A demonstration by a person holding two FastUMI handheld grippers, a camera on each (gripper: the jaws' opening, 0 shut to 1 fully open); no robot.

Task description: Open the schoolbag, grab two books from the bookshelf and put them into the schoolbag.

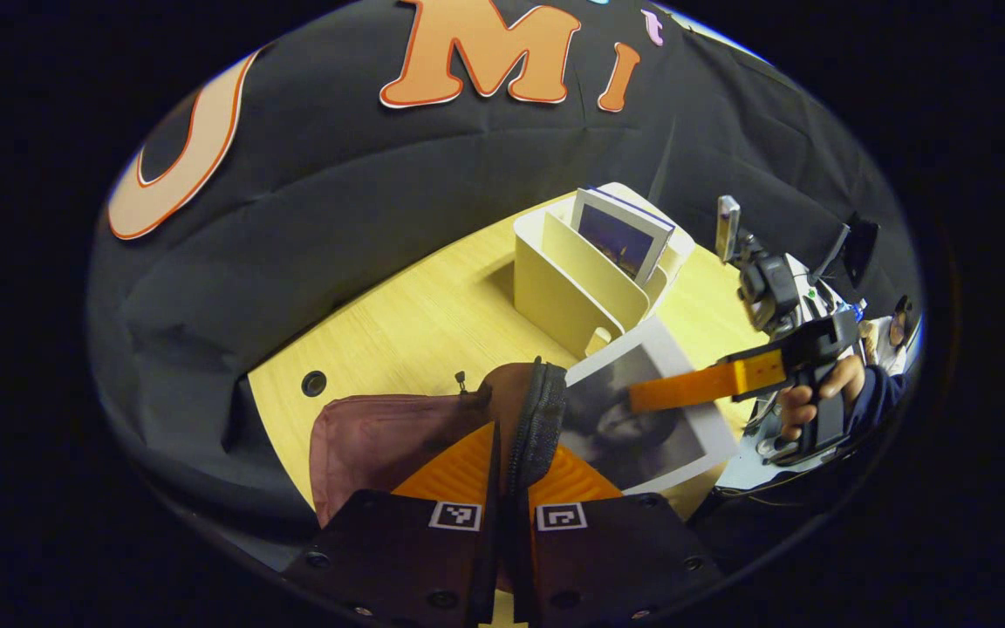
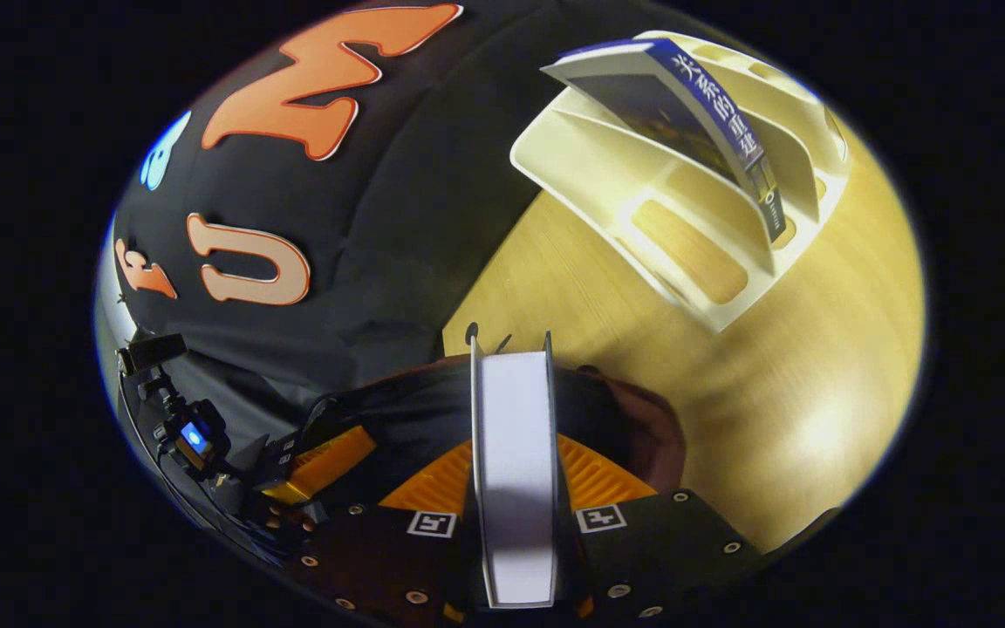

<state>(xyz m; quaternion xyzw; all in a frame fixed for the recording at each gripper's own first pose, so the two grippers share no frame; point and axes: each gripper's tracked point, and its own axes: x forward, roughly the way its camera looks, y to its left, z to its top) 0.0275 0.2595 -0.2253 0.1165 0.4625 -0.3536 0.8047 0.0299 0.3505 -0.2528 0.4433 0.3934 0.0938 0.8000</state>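
Currently, the left gripper [image 1: 511, 488] pinches the toothed zipper edge of the soft maroon schoolbag [image 1: 380, 436] on the wooden table [image 1: 415, 323]. The right gripper [image 2: 516, 488] clamps a thin white-edged book [image 2: 516, 453] above the bag. The slotted cream plastic bookshelf [image 2: 686, 192] holds one blue-spined book [image 2: 721, 122].

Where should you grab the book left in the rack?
Pinch the book by its top edge, coming from above. It stands leaning in the rack, whose dividers cover its lower part, so probably only the top is free.
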